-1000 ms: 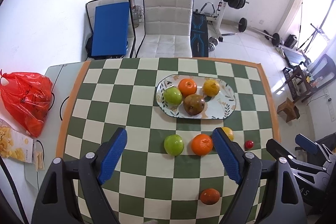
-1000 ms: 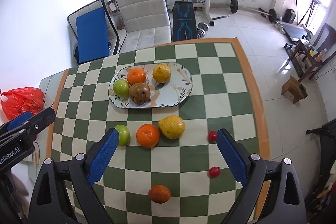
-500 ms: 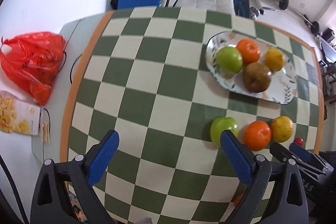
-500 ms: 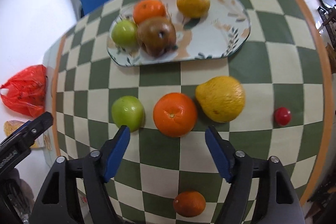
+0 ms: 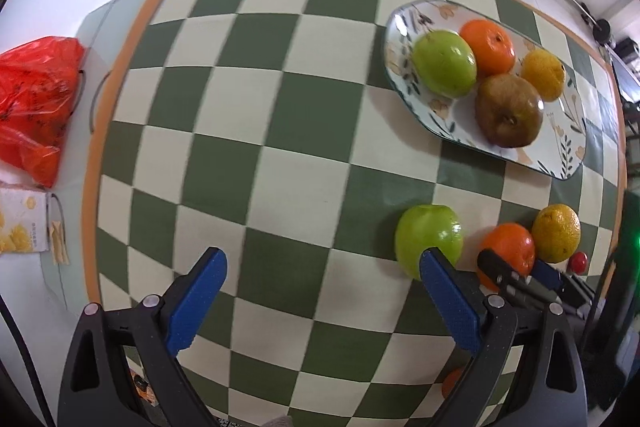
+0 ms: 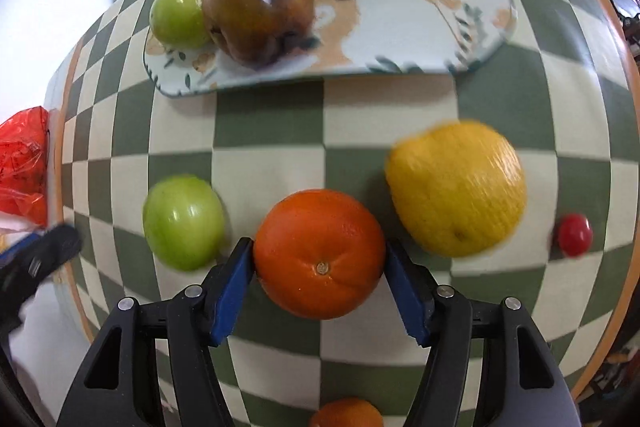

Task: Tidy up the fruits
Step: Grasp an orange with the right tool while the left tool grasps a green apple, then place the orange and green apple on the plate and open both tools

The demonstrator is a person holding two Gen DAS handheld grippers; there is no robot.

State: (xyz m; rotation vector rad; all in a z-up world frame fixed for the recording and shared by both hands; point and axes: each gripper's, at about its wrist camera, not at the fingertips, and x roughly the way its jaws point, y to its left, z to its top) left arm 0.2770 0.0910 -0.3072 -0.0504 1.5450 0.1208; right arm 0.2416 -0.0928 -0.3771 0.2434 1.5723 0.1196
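Observation:
In the right wrist view my right gripper is shut on an orange, with both blue pads against its sides on the checkered table. A green apple lies to its left and a large yellow citrus to its right. Behind them a floral plate holds a green apple, an orange, a brown pear and a yellow fruit. My left gripper hangs open over bare table, its right finger just in front of the loose green apple. The plate lies far right.
A small red tomato sits at the right by the table's orange edge, and another orange lies near the front edge. A red plastic bag and a snack box rest on the side surface at left.
My right gripper came down and forward and shut on the middle orange. My left gripper dropped lower and shifted left, still open.

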